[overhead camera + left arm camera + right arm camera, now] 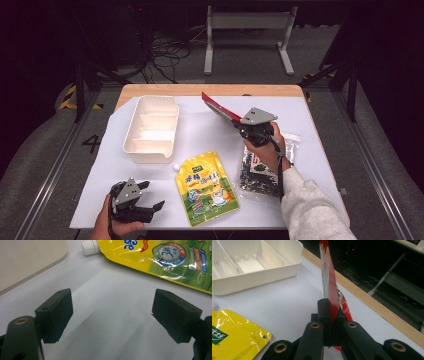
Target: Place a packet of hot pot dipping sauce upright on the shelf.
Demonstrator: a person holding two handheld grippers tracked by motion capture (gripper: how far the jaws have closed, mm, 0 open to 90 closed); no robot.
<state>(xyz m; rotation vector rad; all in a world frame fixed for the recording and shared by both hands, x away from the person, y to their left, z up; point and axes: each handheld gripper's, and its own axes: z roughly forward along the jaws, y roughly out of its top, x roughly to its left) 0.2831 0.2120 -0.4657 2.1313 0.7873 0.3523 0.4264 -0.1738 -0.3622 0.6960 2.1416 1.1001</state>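
Observation:
My right gripper (239, 121) is shut on the edge of a flat red packet (218, 108), which it holds in the air over the back middle of the table; in the right gripper view the red packet (329, 287) stands on edge, pinched between the jaws of my right gripper (331, 308). My left gripper (152, 196) rests open near the table's front left, and in the left gripper view my left gripper (112, 312) has bare white table between its jaws. A yellow spouted pouch (206, 188) lies flat at the front middle, just right of it.
A cream tray with dividers (151, 128) stands at the back left. A clear bag with dark contents (260, 170) lies under my right forearm. The wooden table edge (372, 303) runs close behind the red packet. The yellow pouch's white cap (90, 247) points toward the tray.

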